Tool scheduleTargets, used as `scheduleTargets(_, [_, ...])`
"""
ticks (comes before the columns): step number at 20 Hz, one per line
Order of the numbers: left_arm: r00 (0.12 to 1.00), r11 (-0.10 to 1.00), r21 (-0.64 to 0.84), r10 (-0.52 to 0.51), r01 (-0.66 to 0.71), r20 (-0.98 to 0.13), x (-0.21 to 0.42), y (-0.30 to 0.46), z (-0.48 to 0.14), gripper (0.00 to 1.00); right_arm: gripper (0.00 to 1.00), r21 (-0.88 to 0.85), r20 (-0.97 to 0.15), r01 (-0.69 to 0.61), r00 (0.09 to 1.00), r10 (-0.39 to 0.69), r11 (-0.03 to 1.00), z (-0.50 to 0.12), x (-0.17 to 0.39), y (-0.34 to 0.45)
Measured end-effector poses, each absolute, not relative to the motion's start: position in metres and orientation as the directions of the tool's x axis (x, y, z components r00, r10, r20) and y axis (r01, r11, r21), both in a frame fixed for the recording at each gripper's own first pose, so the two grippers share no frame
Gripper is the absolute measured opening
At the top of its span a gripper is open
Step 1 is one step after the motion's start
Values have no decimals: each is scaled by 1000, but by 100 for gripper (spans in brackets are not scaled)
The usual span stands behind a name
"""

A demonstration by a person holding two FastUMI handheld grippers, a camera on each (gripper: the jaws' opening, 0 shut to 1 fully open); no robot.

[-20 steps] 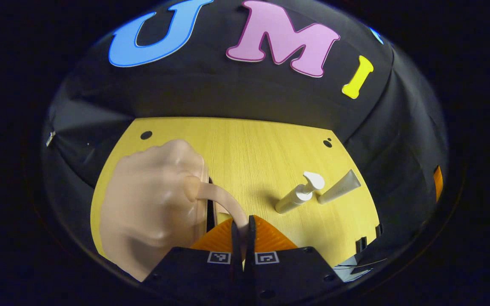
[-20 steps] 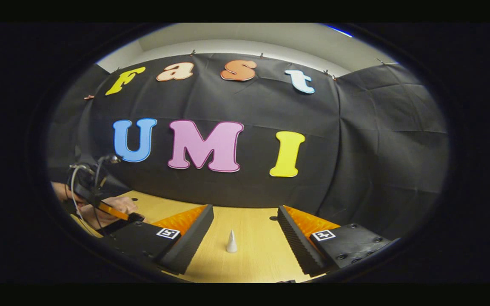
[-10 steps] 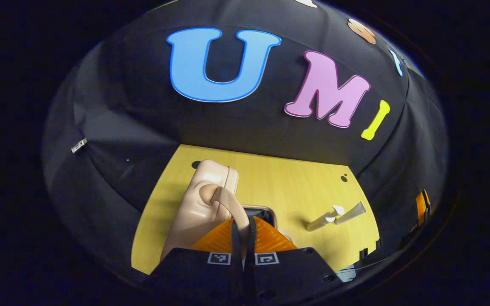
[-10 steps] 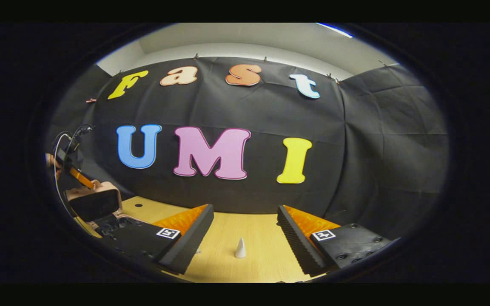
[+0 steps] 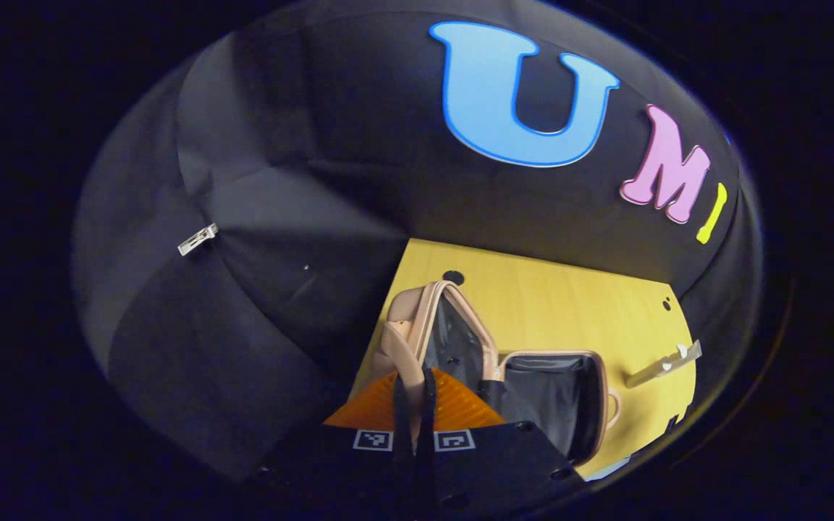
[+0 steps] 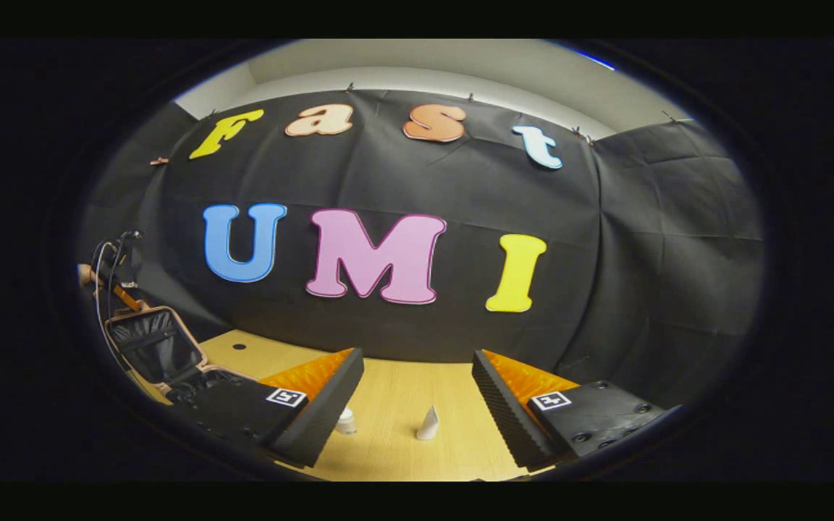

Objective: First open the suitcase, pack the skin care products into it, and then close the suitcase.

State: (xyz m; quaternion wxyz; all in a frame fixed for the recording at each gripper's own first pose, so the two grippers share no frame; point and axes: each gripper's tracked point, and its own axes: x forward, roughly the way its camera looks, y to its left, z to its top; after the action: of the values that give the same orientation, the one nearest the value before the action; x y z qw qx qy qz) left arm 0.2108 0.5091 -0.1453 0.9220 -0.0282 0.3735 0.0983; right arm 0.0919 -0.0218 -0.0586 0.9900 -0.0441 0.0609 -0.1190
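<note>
The suitcase [image 5: 533, 391] lies on the yellow bench [image 5: 569, 304], near its left edge in the left gripper view. Its pale pink lid [image 5: 417, 325] is raised steeply, and the dark-lined base lies flat to the right of it. The left gripper [image 5: 411, 394] has its jaws clamped together on the thin pink handle [image 5: 404, 362] at the lid's edge. In the right gripper view the lid [image 6: 153, 344] stands at the far left, its dark lining facing the camera, with a hand [image 6: 85, 275] and cabling above it.

Judgement: the opening step is nearly complete but not secure — the lid appears to be propped by the grip and not yet at rest. To do it well, carry the lid along its hinge arc past upright until it lies back or stands steady on its own, and only then release. Pulling sideways could drag the light case across the bench.

The skin care products stand clear of the case. A pump bottle [image 5: 652, 370] and a tube [image 5: 688, 352] lie well to the right of it. In the right gripper view the tube [image 6: 428, 423] sits between the fingers of the right gripper [image 6: 417, 405], whose jaws are wide apart, empty and low over the bench. The pump bottle [image 6: 345, 421] shows just beside its left finger.
</note>
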Motion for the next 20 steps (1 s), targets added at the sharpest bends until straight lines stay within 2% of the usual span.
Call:
scheduleTargets(3, [650,957,37,223,-287,-726,213,594,-196,6,96,-108,-149,245,954,-260,963,-69,96,-17])
scheduleTargets(5, [624,949,-14,197,-315,-756,211,617,-227,6,96,-109,-179,254,946,-270,961,-77,96,-13])
scheduleTargets(10, [556,946,-32,161,-322,-816,205,634,-311,6,96,-97,-281,274,914,-291,957,-112,96,-10])
scheduleTargets(13, [556,939,7,209,-343,-805,207,651,-327,9,96,-78,-330,284,897,-294,956,-127,97,-8])
scheduleTargets(14, [559,935,9,219,-354,-800,206,655,-326,18,96,-88,-333,279,896,-292,956,-129,97,-7])
scheduleTargets(15, [585,936,-6,215,-353,-782,206,653,-317,21,96,-106,-330,276,897,-295,955,-130,98,-11])
scheduleTargets(18, [719,951,-11,225,-308,-657,216,620,-259,88,96,-101,-331,288,893,-305,952,-138,99,-20])
scheduleTargets(20, [793,975,15,191,-224,-579,222,577,-215,95,96,-94,-341,299,887,-313,950,-148,99,-28])
